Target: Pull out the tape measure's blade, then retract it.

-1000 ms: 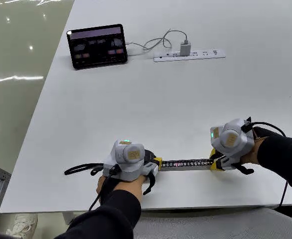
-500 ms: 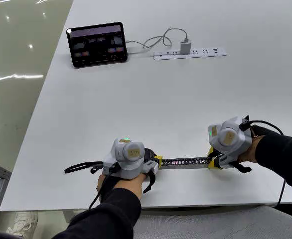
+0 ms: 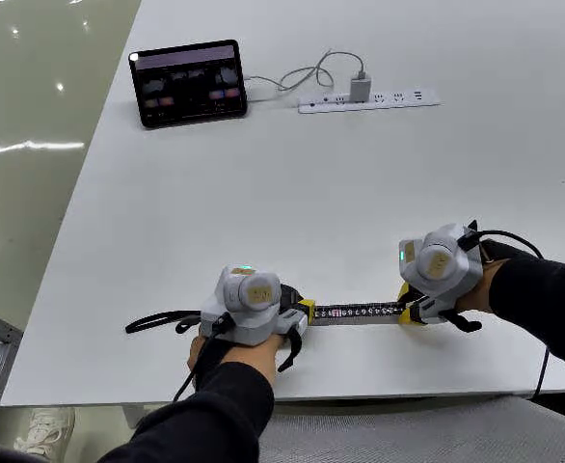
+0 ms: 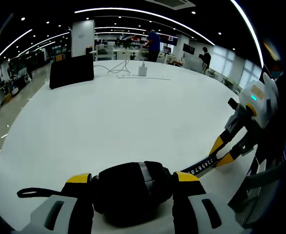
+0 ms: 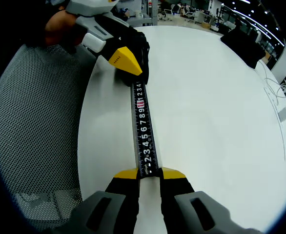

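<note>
A black tape measure case [image 3: 287, 300] lies near the table's front edge, and my left gripper [image 3: 298, 314] is shut on it. In the left gripper view the case [image 4: 132, 191] sits between the yellow-tipped jaws. The black blade [image 3: 360, 312] with white numbers runs right along the table to my right gripper [image 3: 405, 311], which is shut on its end. The right gripper view looks down the blade [image 5: 144, 129] from my right gripper [image 5: 149, 172] to the case [image 5: 142, 46] and the left gripper [image 5: 126, 59]. The right gripper [image 4: 222, 151] also appears in the left gripper view.
A dark tablet [image 3: 187, 83] stands at the far left of the white table [image 3: 292, 193]. A white power strip [image 3: 367, 99] with a charger and cable lies beside it. A black strap [image 3: 157, 322] trails left of the left gripper. A grey mesh chair [image 5: 35, 122] is below the front edge.
The right gripper has moved slightly left toward the case, so the exposed blade is a little shorter. The left gripper has stayed in place.
</note>
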The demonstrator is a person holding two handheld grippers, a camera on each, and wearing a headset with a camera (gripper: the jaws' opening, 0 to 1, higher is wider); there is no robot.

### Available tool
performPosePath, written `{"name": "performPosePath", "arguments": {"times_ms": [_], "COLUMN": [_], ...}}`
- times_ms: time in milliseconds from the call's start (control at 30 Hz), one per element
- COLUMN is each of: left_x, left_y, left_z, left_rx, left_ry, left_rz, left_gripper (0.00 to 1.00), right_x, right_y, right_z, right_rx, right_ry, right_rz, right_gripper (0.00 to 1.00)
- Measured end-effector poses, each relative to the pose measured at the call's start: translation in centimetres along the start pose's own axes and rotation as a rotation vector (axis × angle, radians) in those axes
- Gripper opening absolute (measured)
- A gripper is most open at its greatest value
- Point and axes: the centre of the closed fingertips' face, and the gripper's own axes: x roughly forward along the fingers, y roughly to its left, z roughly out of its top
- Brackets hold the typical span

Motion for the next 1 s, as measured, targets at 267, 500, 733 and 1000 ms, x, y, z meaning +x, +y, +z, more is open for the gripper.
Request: {"name": "performPosePath", "arguments": {"times_ms": [267,500,733,1000], "left_x": [0.0,0.0,0.0,0.0], "left_y": [0.0,0.0,0.0,0.0], "left_z": [0.0,0.0,0.0,0.0], "left_rx": [-0.001,-0.002,-0.005,-0.005], "left_ry": [0.000,-0.001,0.002,0.003], "left_rz": [0.000,0.001,-0.002,-0.005], "left_gripper": [0.62,0.62,0.62,0.62], "right_x": [0.2,0.3,0.5,0.7], "right_y": [0.0,0.0,0.0,0.0], "right_z": [0.3,0.7,1.1,1.6], "right_rx": [0.002,0.002,0.005,0.007], "right_ry": [-0.004,-0.005,-0.011,-0.017], "right_rz": [0.000,0.000,0.001,0.002], "right_gripper": [0.11,0.11,0.11,0.11]}}
